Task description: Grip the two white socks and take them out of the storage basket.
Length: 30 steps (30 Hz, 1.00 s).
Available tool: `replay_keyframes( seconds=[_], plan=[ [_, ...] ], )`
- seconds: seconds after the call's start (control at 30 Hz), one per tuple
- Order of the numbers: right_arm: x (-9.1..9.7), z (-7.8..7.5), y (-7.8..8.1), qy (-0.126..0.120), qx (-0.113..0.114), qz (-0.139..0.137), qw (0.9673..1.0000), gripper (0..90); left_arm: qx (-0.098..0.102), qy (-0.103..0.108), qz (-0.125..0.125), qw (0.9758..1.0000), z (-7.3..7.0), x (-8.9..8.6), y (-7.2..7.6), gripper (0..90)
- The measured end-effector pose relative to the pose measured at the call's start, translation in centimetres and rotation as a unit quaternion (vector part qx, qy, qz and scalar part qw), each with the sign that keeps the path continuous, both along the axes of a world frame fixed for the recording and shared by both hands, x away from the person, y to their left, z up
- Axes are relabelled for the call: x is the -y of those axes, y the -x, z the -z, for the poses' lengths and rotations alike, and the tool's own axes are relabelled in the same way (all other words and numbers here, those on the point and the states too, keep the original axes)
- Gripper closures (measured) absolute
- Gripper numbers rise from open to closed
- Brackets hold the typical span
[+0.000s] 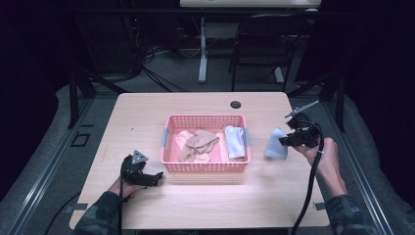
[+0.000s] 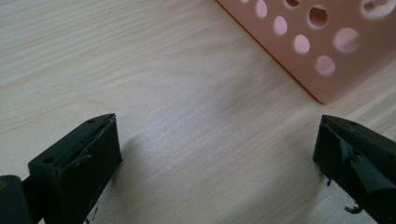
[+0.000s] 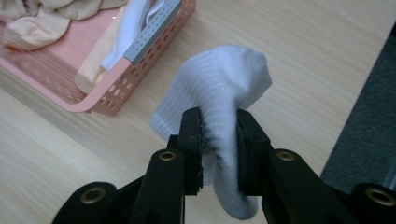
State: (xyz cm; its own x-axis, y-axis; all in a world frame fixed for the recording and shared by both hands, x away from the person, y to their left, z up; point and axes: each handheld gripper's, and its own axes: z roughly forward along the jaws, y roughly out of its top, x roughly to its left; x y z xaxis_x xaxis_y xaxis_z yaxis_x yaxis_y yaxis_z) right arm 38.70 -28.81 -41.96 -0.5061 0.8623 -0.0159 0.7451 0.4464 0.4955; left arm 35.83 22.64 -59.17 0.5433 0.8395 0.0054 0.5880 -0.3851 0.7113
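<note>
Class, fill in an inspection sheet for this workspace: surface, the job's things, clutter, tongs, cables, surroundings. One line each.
Surface: light wooden table, with a dark round hole near its far edge.
Job's things: pink perforated basket holding beige garments and a white folded cloth; white sock held above the table, right of the basket.
Clutter: nothing seen.
Tongs: left tongs open, low over bare table beside the basket; right tongs shut on the white sock.
Cables: black cable trails from the right tongs; more cables on the floor behind.
Surroundings: dark chair and a white desk leg beyond the table.
</note>
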Motion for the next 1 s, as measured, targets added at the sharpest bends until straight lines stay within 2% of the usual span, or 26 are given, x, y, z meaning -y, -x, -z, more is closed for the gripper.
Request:
replay_keyframes(
  seconds=[0.03, 0.1, 0.27, 0.33, 0.47, 0.57, 0.73, 0.8, 0.93, 1.0],
  plan=[
    [-0.1, 0.4, 0.0, 0.008, 0.0, 0.001, 1.0, 75.6, 0.0, 0.0, 0.0, 1.0, 0.0, 0.0, 0.0, 0.6],
    [-0.2, 1.0, 0.0, 0.008, -0.005, -0.001, 1.0, 75.6, 0.0, 0.0, 0.0, 1.0, 0.0, 0.0, 0.0, 0.6],
    [-0.2, 2.1, -0.1, 0.001, -0.01, 0.002, 0.9999, 75.6, 0.0, 0.001, -0.001, 1.0, 0.0, 0.0, 0.0, 0.6],
    [-0.2, 2.9, -0.2, 0.0, -0.027, 0.001, 0.9996, 75.7, 0.001, 0.001, -0.001, 1.0, 0.0, 0.0, 0.0, 0.6],
    [0.1, 3.5, -0.3, 0.003, -0.027, 0.004, 0.9996, 76.0, 0.0, 0.0, 0.0, 1.0, 0.0, 0.0, 0.0, 0.6],
    [0.5, 4.3, -0.5, -0.004, -0.041, 0.011, 0.9991, 76.0, 0.0, 0.0, 0.0, 1.0, 0.0, 0.0, 0.0, 0.6],
    [0.7, 6.0, -1.1, 0.008, -0.069, 0.012, 0.9975, 75.9, 0.001, 0.001, -0.001, 1.0, 0.0, 0.0, 0.0, 0.6],
    [0.7, 6.6, -1.3, 0.004, -0.075, 0.016, 0.997, 75.7, 0.0, 0.0, 0.0, 1.0, 0.0, 0.0, 0.0, 0.6],
    [0.7, 6.8, -1.5, 0.001, -0.083, 0.016, 0.9964, 75.6, 0.0, 0.0, 0.0, 1.0, 0.0, 0.0, 0.0, 0.6],
    [0.8, 7.1, -1.7, -0.008, -0.09, 0.017, 0.9958, 75.8, 0.0, 0.0, 0.0, 1.0, 0.0, 0.0, 0.0, 0.6]
  ],
)
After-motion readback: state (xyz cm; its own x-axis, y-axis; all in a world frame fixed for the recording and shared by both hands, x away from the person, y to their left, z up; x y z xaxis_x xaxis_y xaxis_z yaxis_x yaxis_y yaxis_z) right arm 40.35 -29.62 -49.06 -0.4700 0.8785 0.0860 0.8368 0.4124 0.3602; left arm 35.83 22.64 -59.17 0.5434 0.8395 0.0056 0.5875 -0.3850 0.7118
